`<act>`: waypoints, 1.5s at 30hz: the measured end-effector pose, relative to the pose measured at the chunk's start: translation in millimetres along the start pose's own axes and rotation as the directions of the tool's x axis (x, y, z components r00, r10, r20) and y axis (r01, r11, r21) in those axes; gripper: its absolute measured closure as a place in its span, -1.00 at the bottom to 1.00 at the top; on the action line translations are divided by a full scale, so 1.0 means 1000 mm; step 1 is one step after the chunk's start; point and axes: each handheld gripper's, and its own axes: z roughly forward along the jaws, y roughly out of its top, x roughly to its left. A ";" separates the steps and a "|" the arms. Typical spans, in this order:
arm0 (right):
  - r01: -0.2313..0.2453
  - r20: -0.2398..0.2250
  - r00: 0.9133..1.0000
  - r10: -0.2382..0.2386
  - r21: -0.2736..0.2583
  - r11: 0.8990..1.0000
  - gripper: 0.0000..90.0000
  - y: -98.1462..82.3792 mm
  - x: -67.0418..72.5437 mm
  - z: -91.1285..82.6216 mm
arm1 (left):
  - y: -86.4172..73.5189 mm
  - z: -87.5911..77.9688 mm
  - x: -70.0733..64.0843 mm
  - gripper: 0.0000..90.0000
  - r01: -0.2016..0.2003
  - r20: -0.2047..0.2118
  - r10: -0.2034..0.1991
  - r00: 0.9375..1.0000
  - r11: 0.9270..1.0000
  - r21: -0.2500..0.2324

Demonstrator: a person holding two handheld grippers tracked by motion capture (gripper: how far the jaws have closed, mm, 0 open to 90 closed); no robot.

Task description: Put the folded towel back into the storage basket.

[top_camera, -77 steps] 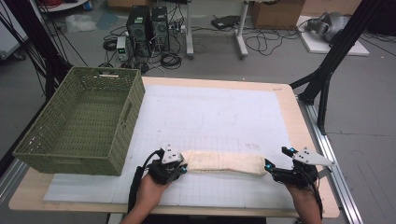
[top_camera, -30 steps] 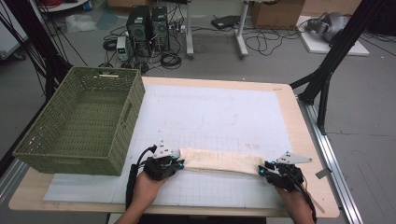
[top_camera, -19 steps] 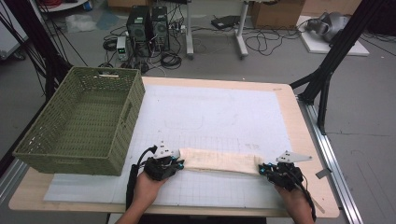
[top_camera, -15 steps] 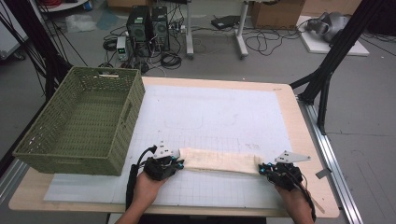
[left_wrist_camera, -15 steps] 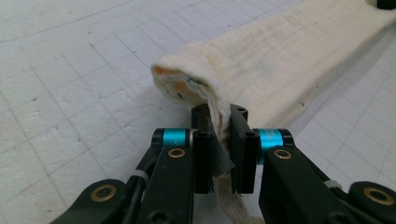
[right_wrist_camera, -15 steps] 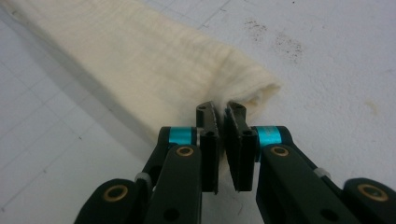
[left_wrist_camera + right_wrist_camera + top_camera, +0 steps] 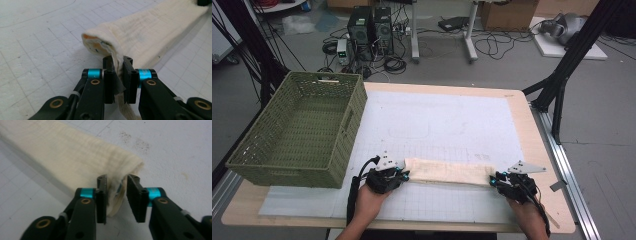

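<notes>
Lying along the near part of the white mat (image 7: 447,120), the folded cream towel (image 7: 447,172) stretches left to right as a long, narrow band between the two grippers. The left gripper (image 7: 403,173) is at the towel's left end; in the left gripper view its jaws are pressed together on a thin fold of the towel (image 7: 150,32), with cloth bunched up and open just beyond the fingertips (image 7: 132,66). The hand (image 7: 371,202) behind it comes in from the near edge of the table (image 7: 539,130).

The right gripper (image 7: 494,178) is at the towel's right end. In the right gripper view the towel (image 7: 70,152) reaches between its jaws: the end of the cloth lies against the left pad (image 7: 102,187), while a gap shows between the cloth and the other pad. These jaws have just been opening after a brief close, and they now stand parted around the towel's end without pinching it. The right hand (image 7: 528,217) rests near the table's near right corner.

A green basket (image 7: 299,130) stands at the left of the table, just beside the left gripper and apart from the towel. Beyond the far edge, computers (image 7: 371,22) and cables lie on the floor.
</notes>
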 end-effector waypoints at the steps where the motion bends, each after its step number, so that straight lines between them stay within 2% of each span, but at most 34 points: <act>1: -0.006 -0.010 1.000 0.006 -0.003 1.000 0.42 -0.001 -0.001 0.000 | 0.000 0.000 0.000 0.81 -0.001 0.000 0.001 1.000 1.000 0.002; 3: -0.025 -0.029 0.999 0.024 -0.007 1.000 0.44 -0.003 -0.003 0.000 | 0.000 0.000 0.000 0.81 -0.006 -0.002 0.006 1.000 1.000 0.009; 6: -0.031 -0.075 0.997 0.030 -0.004 1.000 0.74 -0.003 -0.002 0.001 | -0.001 0.001 0.000 0.81 0.001 -0.002 -0.001 1.000 1.000 0.007; 9: -0.069 -0.100 0.993 0.069 -0.001 0.998 0.83 -0.003 -0.004 0.002 | -0.001 0.002 0.000 0.81 0.002 -0.002 -0.002 1.000 1.000 0.007; 10: -0.067 -0.097 0.993 0.066 0.001 0.998 0.85 -0.002 -0.004 0.001 | -0.001 0.002 0.001 0.81 0.001 -0.003 -0.001 1.000 1.000 0.006; 13: 0.011 -0.059 0.998 -0.011 0.001 1.000 0.87 0.001 0.002 -0.001 | 0.000 0.000 0.001 0.81 -0.001 -0.008 0.000 1.000 1.000 -0.005; 19: 0.068 -0.032 0.997 -0.072 -0.093 0.993 0.87 0.009 0.005 -0.013 | 0.007 -0.012 0.002 0.82 -0.005 -0.010 0.004 1.000 0.998 -0.066; 25: 0.080 -0.049 0.995 -0.088 -0.150 0.985 0.87 0.014 0.003 -0.018 | 0.013 -0.023 0.003 0.82 -0.014 -0.011 0.013 1.000 0.993 -0.119; 32: 0.100 -0.070 0.991 -0.118 -0.216 0.971 0.87 0.020 0.000 -0.024 | 0.017 -0.034 0.005 0.82 -0.012 0.001 0.012 1.000 0.988 -0.153; 38: 0.093 -0.074 0.990 -0.116 -0.263 0.960 0.87 0.026 -0.003 -0.029 | 0.022 -0.042 0.002 0.83 -0.030 0.002 0.030 1.000 0.985 -0.173; 41: 0.090 -0.074 0.991 -0.115 -0.283 0.955 0.87 0.032 -0.004 -0.032 | 0.024 -0.046 0.001 0.83 -0.036 0.003 0.037 0.999 0.983 -0.177; 45: 0.100 -0.073 0.989 -0.129 -0.310 0.946 0.87 0.045 -0.005 -0.031 | 0.027 -0.062 -0.003 0.83 -0.051 -0.012 0.050 0.999 0.979 -0.198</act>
